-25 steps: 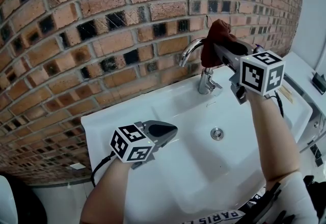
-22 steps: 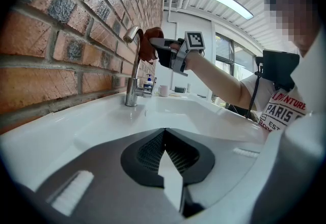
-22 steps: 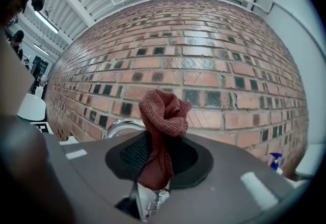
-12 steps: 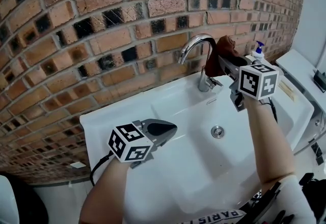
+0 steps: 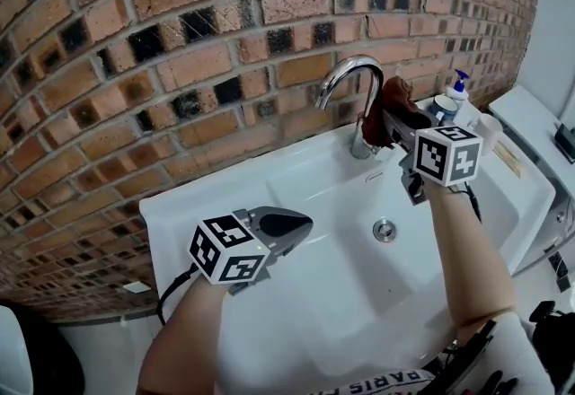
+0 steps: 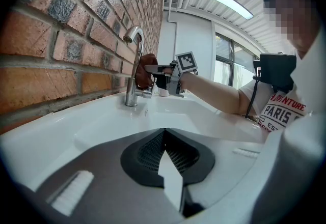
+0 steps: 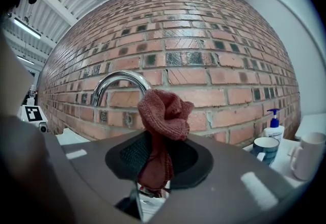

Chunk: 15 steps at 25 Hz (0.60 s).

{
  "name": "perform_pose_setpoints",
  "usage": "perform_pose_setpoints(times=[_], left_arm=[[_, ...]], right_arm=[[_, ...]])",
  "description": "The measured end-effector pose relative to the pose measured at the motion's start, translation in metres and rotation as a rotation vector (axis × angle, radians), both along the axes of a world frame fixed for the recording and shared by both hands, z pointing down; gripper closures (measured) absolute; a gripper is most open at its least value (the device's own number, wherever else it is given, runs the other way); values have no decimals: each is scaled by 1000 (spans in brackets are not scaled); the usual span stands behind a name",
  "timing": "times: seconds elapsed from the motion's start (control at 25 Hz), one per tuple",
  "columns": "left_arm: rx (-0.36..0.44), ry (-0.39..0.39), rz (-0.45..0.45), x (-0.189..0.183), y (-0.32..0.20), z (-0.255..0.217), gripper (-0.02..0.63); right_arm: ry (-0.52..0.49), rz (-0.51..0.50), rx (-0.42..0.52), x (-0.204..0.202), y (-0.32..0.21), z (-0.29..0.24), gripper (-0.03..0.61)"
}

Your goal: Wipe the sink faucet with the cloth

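Right hand-held gripper (image 7: 155, 169) pinches red cloth (image 7: 164, 113) beside faucet (image 5: 344, 79); left hand-held gripper (image 6: 164, 141) pressed together. Only the head view shows the sink drain (image 5: 384, 231).

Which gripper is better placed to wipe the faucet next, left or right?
Right. The right gripper is shut on the cloth beside the faucet; the left gripper is shut, empty, and farther off over the sink.
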<state>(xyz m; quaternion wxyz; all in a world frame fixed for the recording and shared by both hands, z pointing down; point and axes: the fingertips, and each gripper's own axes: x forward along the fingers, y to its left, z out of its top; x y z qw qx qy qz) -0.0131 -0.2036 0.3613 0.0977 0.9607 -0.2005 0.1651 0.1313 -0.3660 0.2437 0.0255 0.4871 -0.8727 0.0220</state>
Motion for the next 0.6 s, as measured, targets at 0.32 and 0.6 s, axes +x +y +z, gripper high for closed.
perform_pose_setpoints(times=[0.32, 0.6], left_arm=[[0, 0, -1, 0, 0, 0, 614], [1, 0, 1, 0, 0, 0, 614]], right_arm=[[-15, -4, 5, 0, 0, 0, 488], [-42, -29, 50, -2, 13, -14, 486]])
